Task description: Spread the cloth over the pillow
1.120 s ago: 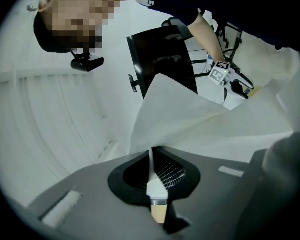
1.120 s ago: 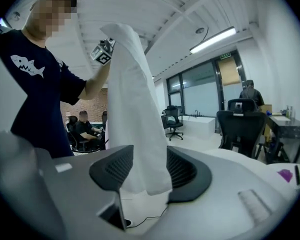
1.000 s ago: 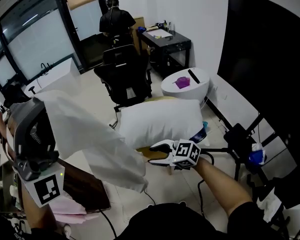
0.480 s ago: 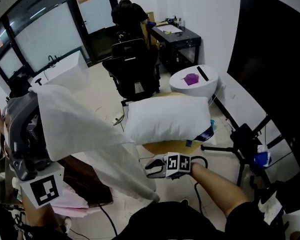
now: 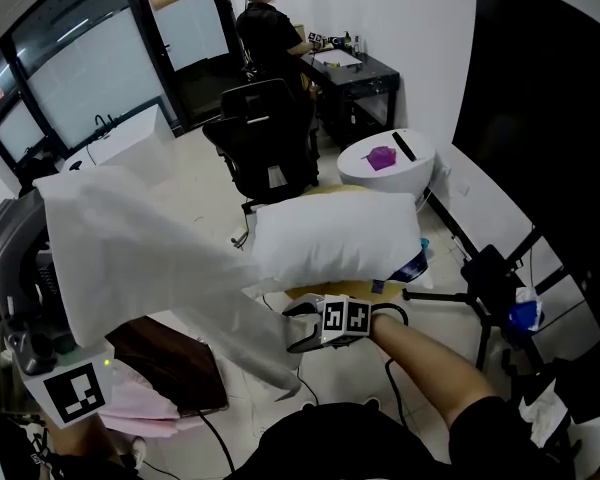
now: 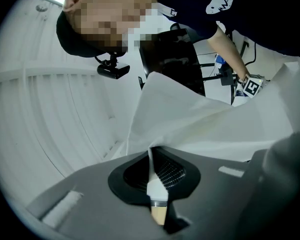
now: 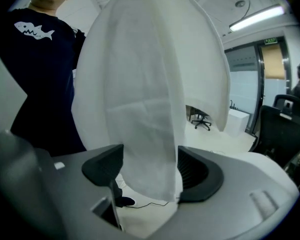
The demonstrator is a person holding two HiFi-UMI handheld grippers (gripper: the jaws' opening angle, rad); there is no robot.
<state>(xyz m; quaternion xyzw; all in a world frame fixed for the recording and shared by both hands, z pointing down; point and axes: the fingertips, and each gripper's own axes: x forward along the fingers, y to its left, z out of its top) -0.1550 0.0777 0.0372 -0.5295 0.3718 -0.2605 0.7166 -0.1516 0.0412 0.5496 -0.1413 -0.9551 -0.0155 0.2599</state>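
Observation:
A thin white cloth (image 5: pixel 150 258) hangs from my left gripper (image 6: pixel 152 156), whose jaws are shut on a pinched corner of it. From there it drapes down and right towards my right gripper (image 5: pixel 292 328). In the right gripper view the cloth's lower edge (image 7: pixel 150 109) hangs between that gripper's (image 7: pixel 150 169) wide-apart jaws. Those jaws have just been opening, and the pads do not press on the cloth. The white pillow (image 5: pixel 335 238) lies on a low yellowish round stand (image 5: pixel 315 293), just behind the right gripper and beside the cloth, uncovered.
Behind the pillow stand a black office chair (image 5: pixel 265 148) and a white round table (image 5: pixel 385 163) with a purple item. A person sits at a black desk (image 5: pixel 345 73). A black tripod (image 5: pixel 480 288) stands at the right. A brown board (image 5: pixel 170 368) and cables lie on the floor.
My right gripper has moved left and down to the cloth's hanging lower edge, and its jaws stand wider. The left gripper holds the cloth a little higher.

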